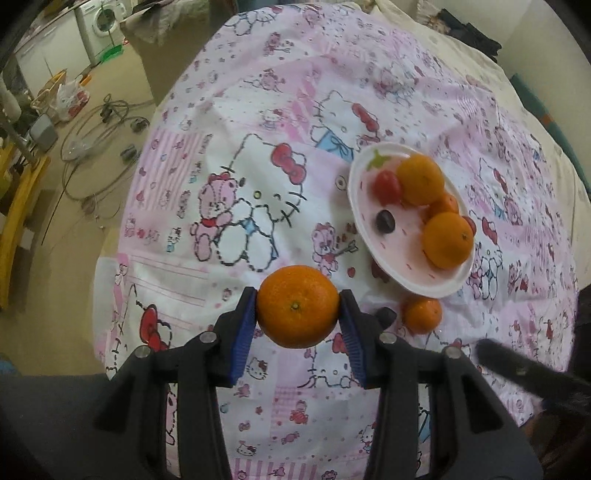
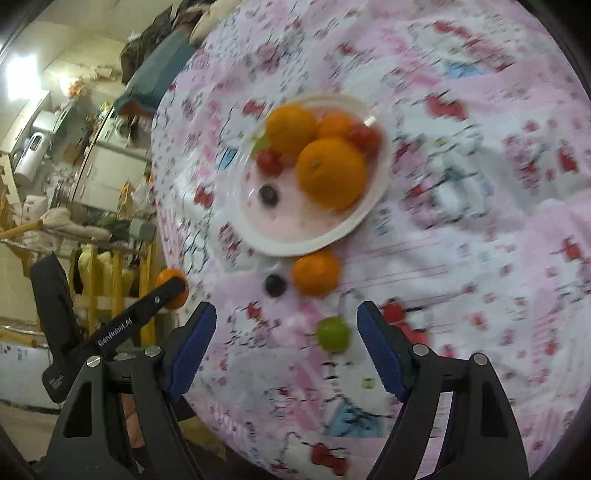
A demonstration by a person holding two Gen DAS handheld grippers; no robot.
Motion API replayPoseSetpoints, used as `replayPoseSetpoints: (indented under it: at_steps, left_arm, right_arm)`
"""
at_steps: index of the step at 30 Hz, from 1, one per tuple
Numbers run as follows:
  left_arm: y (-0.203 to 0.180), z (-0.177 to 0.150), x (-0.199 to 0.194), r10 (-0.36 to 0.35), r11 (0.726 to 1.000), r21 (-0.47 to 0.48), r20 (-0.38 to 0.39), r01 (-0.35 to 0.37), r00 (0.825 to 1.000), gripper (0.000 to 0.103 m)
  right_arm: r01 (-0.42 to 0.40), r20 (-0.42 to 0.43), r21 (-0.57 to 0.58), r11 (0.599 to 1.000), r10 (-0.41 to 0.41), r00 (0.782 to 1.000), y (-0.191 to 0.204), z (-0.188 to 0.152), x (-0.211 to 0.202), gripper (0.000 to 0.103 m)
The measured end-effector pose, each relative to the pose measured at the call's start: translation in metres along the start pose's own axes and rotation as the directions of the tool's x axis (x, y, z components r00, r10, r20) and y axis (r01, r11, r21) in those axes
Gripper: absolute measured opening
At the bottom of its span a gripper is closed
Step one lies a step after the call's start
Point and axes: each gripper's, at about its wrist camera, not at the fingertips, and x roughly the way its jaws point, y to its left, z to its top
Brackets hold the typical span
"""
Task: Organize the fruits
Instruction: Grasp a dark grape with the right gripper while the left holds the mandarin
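My left gripper [image 1: 298, 308] is shut on an orange mandarin [image 1: 297, 306] and holds it above the pink patterned cloth, left of a white plate [image 1: 417, 284]. The plate [image 2: 280, 240] holds two big oranges [image 2: 330, 171], a smaller one, red tomatoes [image 2: 269, 160] and a dark grape [image 2: 268, 194]. A loose mandarin [image 2: 316, 272], a dark grape [image 2: 275, 284] and a green grape [image 2: 333, 333] lie on the cloth in front of the plate. My right gripper [image 2: 286, 332] is open above the cloth, the green grape between its fingers.
The table edge drops to a cluttered floor on the left with cables [image 1: 96, 147], bags and a washing machine [image 1: 99, 26]. The left gripper with its mandarin [image 2: 171, 288] shows at the left of the right wrist view.
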Motion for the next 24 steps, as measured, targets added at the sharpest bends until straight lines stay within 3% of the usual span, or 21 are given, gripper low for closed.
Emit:
replayPoseSetpoints:
  at_steps: [2, 4, 9, 15, 18, 24]
  left_arm:
    - [0.006, 0.001, -0.001, -0.01, 1.0, -0.02, -0.006, 0.01, 1.0, 0.04]
    - [0.011, 0.002, -0.001, -0.014, 0.999, -0.038, -0.011, 0.014, 1.0, 0.04]
    - [0.018, 0.006, -0.004, -0.025, 0.997, -0.075, -0.014, 0.024, 1.0, 0.04]
    - [0.017, 0.008, -0.004, -0.041, 0.996, -0.081, -0.018, 0.039, 0.999, 0.04]
    - [0.014, 0.007, -0.002, -0.048, 0.996, -0.076, -0.031, 0.046, 0.998, 0.04]
    - [0.009, 0.007, -0.002, -0.035, 0.997, -0.063, -0.026, 0.034, 0.999, 0.04]
  right_arm:
    - [-0.014, -0.03, 0.029, 0.999, 0.015, 0.999, 0.006, 0.0, 0.018, 0.07]
    - [-0.02, -0.049, 0.079, 0.997, 0.024, 0.998, 0.009, 0.001, 0.036, 0.054]
    - [0.07, -0.056, 0.16, 0.985, -0.062, 0.997, 0.014, 0.003, 0.07, 0.03]
    - [0.168, -0.045, 0.221, 0.961, -0.162, 0.986, 0.015, 0.0, 0.097, 0.028]
    - [0.214, -0.037, 0.201, 0.956, -0.211, 0.977, 0.017, 0.0, 0.101, 0.021]
    - [0.171, -0.024, 0.161, 0.972, -0.169, 0.985, 0.019, -0.002, 0.09, 0.02]
